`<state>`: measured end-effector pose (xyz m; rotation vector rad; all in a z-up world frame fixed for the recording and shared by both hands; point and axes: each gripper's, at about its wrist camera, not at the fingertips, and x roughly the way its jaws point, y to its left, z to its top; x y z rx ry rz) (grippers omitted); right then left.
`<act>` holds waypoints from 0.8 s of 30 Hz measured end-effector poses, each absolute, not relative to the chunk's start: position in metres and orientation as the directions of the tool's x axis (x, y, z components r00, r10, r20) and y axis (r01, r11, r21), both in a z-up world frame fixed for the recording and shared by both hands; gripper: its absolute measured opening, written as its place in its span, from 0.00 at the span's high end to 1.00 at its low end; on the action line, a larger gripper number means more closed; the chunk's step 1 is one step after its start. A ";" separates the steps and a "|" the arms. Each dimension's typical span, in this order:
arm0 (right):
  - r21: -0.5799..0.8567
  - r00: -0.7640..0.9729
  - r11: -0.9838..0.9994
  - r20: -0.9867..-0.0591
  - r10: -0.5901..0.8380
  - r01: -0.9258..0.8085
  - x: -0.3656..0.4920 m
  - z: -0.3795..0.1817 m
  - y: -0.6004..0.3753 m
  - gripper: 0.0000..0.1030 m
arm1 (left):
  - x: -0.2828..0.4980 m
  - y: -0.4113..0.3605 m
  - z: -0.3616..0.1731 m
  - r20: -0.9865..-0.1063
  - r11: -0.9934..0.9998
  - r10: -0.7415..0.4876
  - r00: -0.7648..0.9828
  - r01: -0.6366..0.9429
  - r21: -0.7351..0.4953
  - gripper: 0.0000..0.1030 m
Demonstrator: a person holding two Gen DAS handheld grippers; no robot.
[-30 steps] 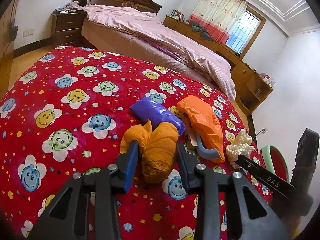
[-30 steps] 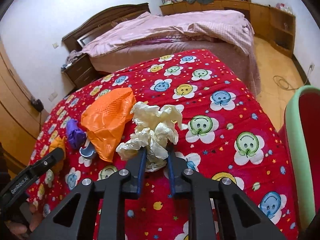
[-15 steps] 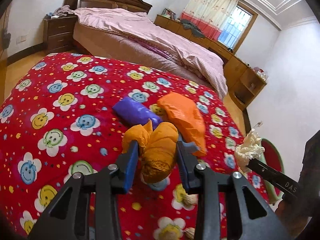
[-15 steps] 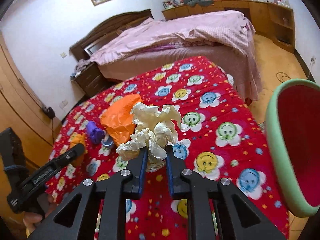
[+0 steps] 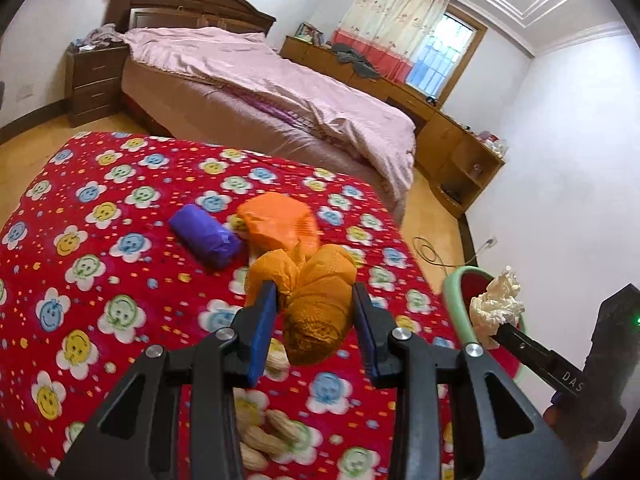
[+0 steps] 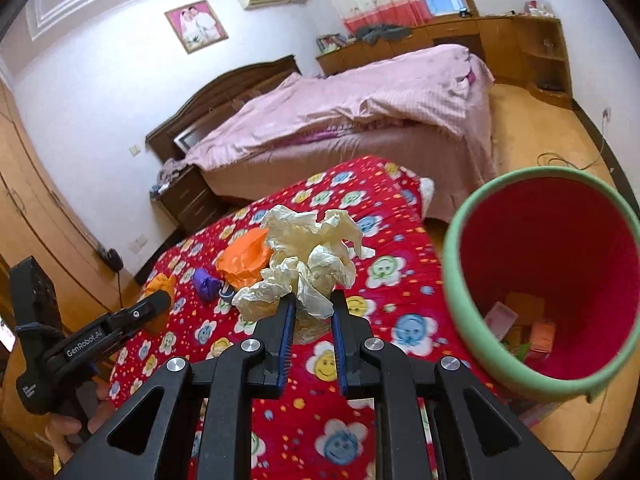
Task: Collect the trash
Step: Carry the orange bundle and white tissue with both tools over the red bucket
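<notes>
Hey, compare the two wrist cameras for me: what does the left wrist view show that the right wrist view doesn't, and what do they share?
Only the left wrist view shows the peanuts lying on the red blanket.

Only the right wrist view shows the inside of the red bin, with paper scraps at its bottom, and the framed picture on the wall.

Both show the left hand-held gripper clamping the orange wad, the right hand-held gripper clamping the crumpled white paper, the purple bag, the orange bag and the pink bed.

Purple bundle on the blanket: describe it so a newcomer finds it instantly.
Start at the red smiley-flower blanket. Near its middle lie two bags side by side, apart from both grippers. The purple bundle is the smaller, rolled, dark one, left of the puffier orange bag.
</notes>
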<state>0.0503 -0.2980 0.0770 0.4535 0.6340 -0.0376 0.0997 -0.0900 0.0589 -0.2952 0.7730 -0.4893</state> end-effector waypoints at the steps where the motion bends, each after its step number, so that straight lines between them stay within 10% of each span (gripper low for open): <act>1: 0.400 0.813 0.899 -0.574 0.096 0.176 0.045 0.079 -0.302 0.83 | 0.097 -0.093 0.061 -0.589 0.845 -0.530 0.610 0.319 -0.429 0.63; 24: 0.495 0.852 0.787 -0.518 -0.073 0.369 -0.047 0.076 -0.399 0.83 | 0.054 -0.236 0.082 -0.590 0.689 -0.704 0.396 0.582 -0.431 0.64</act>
